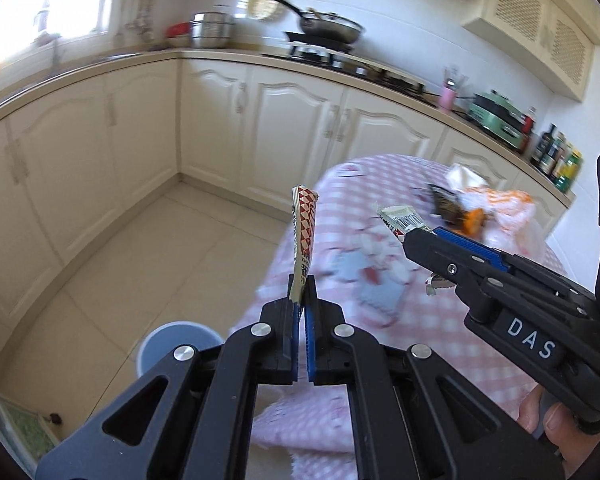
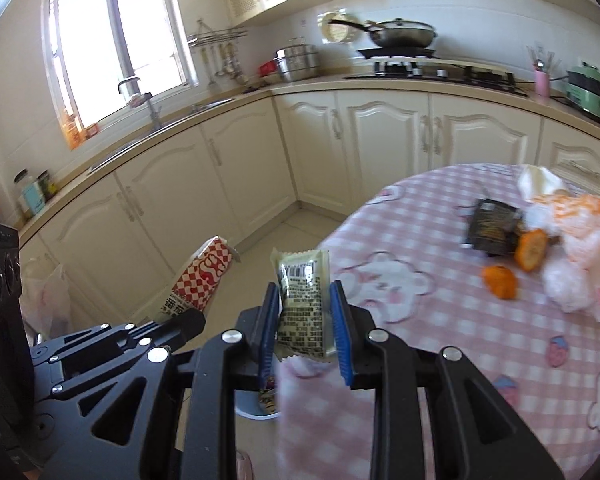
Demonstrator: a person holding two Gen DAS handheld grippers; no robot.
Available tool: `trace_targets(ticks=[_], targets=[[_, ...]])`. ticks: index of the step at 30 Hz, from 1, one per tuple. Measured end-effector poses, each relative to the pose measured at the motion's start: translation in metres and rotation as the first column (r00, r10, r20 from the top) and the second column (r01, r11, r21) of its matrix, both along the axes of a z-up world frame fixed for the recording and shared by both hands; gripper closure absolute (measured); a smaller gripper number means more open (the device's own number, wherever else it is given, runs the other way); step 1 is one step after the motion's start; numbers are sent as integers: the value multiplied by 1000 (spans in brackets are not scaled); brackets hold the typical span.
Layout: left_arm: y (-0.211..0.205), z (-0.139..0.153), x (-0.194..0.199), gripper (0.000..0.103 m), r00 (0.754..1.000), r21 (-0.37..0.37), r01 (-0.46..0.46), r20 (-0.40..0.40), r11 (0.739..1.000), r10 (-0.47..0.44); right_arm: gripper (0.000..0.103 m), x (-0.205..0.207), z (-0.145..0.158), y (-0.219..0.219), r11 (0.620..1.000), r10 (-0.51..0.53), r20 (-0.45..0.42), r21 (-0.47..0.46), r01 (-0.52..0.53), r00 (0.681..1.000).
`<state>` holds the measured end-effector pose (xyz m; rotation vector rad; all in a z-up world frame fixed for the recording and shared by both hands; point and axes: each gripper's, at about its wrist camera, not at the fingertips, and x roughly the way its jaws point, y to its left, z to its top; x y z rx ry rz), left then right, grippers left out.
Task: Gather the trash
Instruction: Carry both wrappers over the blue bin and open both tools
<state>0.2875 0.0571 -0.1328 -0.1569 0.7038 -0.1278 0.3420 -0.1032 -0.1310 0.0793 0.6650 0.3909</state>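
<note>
My left gripper (image 1: 300,294) is shut on the bottom edge of a red-and-white checked wrapper (image 1: 305,236), which stands upright past the table's left edge; the same wrapper (image 2: 204,276) and left gripper (image 2: 188,324) show in the right wrist view. My right gripper (image 2: 305,312) is shut on a pale sachet with black print (image 2: 303,300), held over the table edge; it also shows as the right gripper (image 1: 414,236) with the sachet (image 1: 400,216). A blue-grey bin (image 1: 178,346) stands on the floor below; its rim (image 2: 256,410) shows under the right fingers.
The pink checked tablecloth (image 2: 440,312) still carries a dark wrapper (image 2: 492,228), orange peel pieces (image 2: 500,282), and white and orange plastic bags (image 2: 580,248). Cream kitchen cabinets (image 1: 292,128) ring the tiled floor (image 1: 148,256). A white plastic bag (image 2: 46,300) hangs at left.
</note>
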Motion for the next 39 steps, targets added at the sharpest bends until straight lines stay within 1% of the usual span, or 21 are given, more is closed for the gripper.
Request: trace_targets(ticks=[5, 11, 15, 18, 24, 25, 26, 27, 28, 29, 30, 33, 39], targets=[[39, -15, -2, 101, 996, -3, -80, -31, 997, 80, 78, 6, -14, 52, 996, 94, -31, -6, -94, 995], [78, -40, 4, 101, 982, -2, -166, -87, 986, 165, 78, 21, -41, 111, 982, 188, -81, -12, -190, 979], [98, -59, 17, 101, 971, -5, -206, -125, 979, 203, 78, 33, -60, 134, 978, 206, -111, -17, -209, 972], [108, -71, 25, 101, 964, -3, -226, -147, 974, 223, 78, 43, -71, 144, 978, 203, -122, -21, -207, 972], [118, -84, 45, 100, 955, 7, -250, -162, 968, 248, 78, 62, -80, 146, 985, 167, -103, -21, -170, 980], [120, -85, 47, 98, 954, 10, -257, -160, 966, 255, 78, 63, -81, 145, 986, 161, -99, -24, -164, 982], [121, -86, 50, 87, 952, 16, -262, -161, 965, 261, 78, 65, -81, 144, 987, 155, -97, -26, -158, 983], [121, -87, 52, 79, 948, 23, -270, -166, 963, 270, 78, 68, -83, 142, 988, 153, -98, -23, -156, 983], [122, -88, 53, 61, 946, 26, -277, -166, 960, 278, 78, 70, -84, 142, 988, 150, -99, -23, -153, 984], [122, -89, 52, 56, 944, 33, -286, -162, 958, 287, 78, 71, -85, 141, 988, 149, -101, -22, -152, 984], [122, -90, 52, 56, 943, 40, -289, -158, 956, 292, 78, 73, -86, 141, 988, 149, -104, -21, -152, 983], [124, -93, 50, 55, 941, 27, -293, -168, 956, 294, 78, 75, -89, 143, 988, 150, -109, -22, -153, 983], [130, -96, 44, 52, 933, 41, -311, -175, 949, 314, 78, 75, -93, 149, 986, 159, -122, -23, -163, 980]])
